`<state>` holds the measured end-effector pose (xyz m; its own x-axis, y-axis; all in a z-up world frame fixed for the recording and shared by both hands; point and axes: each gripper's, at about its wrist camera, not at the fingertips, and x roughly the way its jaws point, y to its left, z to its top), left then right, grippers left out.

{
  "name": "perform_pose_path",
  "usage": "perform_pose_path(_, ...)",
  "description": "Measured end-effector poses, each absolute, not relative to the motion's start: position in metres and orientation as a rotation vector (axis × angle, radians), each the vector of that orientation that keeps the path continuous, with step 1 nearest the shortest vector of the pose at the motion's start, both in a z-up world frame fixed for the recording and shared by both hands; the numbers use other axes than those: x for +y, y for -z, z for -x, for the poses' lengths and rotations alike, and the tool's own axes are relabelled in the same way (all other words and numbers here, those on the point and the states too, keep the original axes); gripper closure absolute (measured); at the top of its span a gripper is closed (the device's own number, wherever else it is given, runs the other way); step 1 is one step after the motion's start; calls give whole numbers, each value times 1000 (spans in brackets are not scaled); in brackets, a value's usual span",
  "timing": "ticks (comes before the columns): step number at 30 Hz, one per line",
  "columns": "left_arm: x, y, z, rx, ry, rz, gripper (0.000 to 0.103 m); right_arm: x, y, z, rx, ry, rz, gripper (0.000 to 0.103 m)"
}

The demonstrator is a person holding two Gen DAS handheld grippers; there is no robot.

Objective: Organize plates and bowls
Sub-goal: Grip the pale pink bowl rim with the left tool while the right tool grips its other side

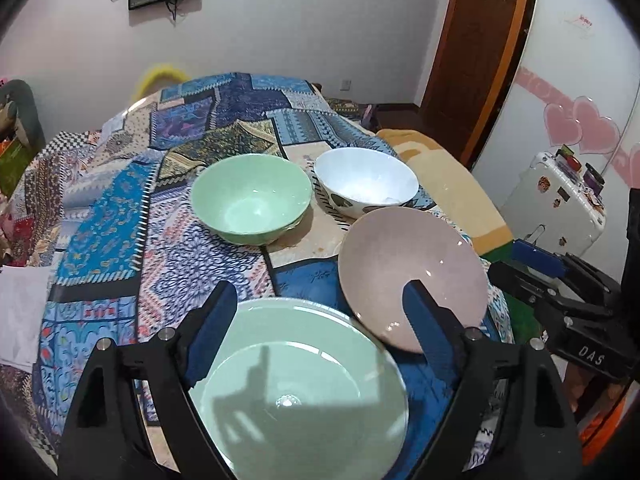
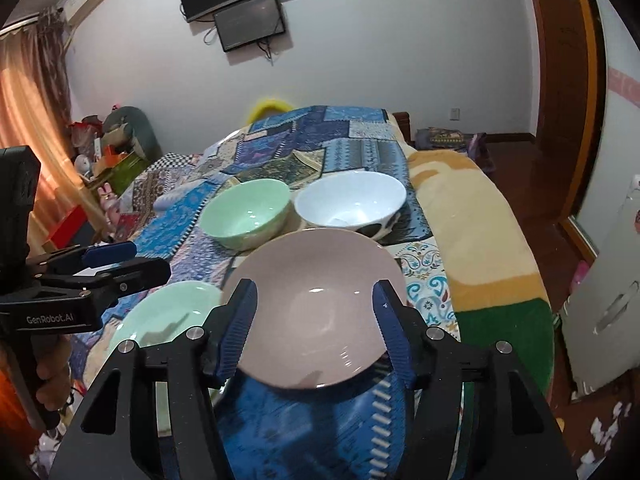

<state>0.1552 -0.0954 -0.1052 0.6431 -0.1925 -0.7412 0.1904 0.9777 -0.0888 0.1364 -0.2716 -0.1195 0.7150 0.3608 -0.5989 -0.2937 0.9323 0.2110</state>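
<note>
**Left wrist view: four dishes on a quilted bed**

Left wrist view shows a bed (image 1: 100,216) covered by a blue patchwork quilt, with a tan blanket (image 1: 448,176) along its right edge. The left tongs (image 1: 320,300) stand apart above a pale green glossy plate (image 1: 296,380) at the near edge. Just right of it lies a round pink plate (image 1: 404,264), its rim seeming to overlap the green one. Farther back sit a pale green bowl (image 1: 252,196) and a white patterned bowl (image 1: 366,184), side by side.

From the right wrist view, the right tongs (image 2: 314,304) are spread apart, their blue ribbed pads either side of the pink plate without clamping it. Beyond stand a white wall, two dark wall-mounted screens (image 2: 240,0), an orange curtain (image 2: 28,100) at left and a brown wooden door (image 2: 560,60) at right.
</note>
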Motion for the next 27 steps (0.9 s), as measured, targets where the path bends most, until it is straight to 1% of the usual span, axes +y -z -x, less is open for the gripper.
perform_pose_path(9,-100,146,-206,972,198,72,18,-289,150,-162,744,-338,-204,46)
perform_pose_path(13,-103,159,-219,1002,205,86,18,-297,161,-166,754,-303,-237,44)
perform_pose_path(16,-109,165,-225,1013,206,59,29,-300,167,-167,775,-303,-256,44)
perform_pose_path(18,-115,171,-229,1032,223,50,42,-301,170,-167,783,-300,-254,44)
perform_pose_path(22,-125,180,-233,1065,254,33,53,-301,175,-166,790,-308,-252,44)
perform_pose_path(23,-127,183,-233,1073,261,28,57,-301,176,-165,793,-313,-254,45)
perform_pose_path(25,-129,187,-234,1088,272,25,63,-302,179,-165,797,-320,-261,52)
perform_pose_path(27,-132,191,-234,1101,278,25,71,-301,182,-165,809,-334,-266,62)
